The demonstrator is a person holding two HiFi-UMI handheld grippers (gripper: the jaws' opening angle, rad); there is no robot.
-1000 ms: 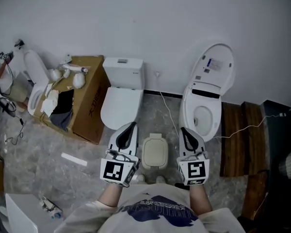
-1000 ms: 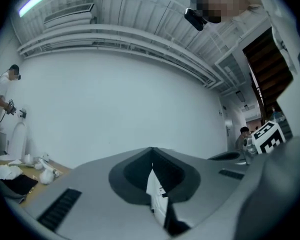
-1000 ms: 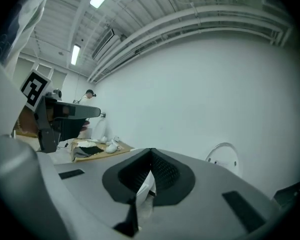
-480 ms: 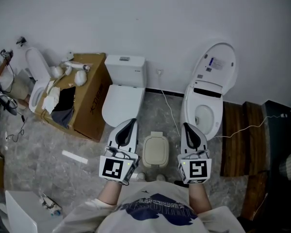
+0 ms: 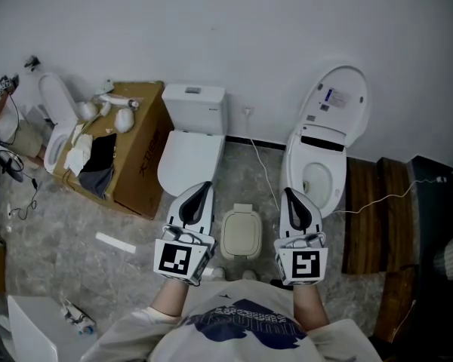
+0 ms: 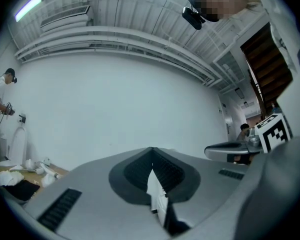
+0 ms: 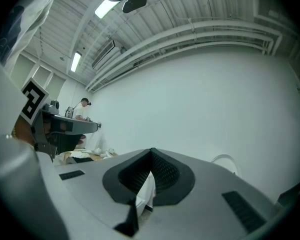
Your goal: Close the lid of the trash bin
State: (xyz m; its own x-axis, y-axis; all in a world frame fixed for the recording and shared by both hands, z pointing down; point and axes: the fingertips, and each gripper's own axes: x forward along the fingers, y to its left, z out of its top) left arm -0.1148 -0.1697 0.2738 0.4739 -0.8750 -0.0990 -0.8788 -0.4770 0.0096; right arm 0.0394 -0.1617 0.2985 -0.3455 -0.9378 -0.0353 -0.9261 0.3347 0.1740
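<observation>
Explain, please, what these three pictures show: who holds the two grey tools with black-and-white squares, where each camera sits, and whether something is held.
No robot: a person holds a grey two-jaw gripper in each hand. The head view comes from a camera on the person's head, looking down at the left gripper and the right gripper. The two gripper views come from a camera on each gripper, looking along its jaws. Both pairs of jaws are together and hold nothing. On the grey stone floor, between the grippers, stands a small beige trash bin, its lid apparently down. Beyond it are a white toilet with closed lid, a white toilet with raised lid and a brown cardboard box.
</observation>
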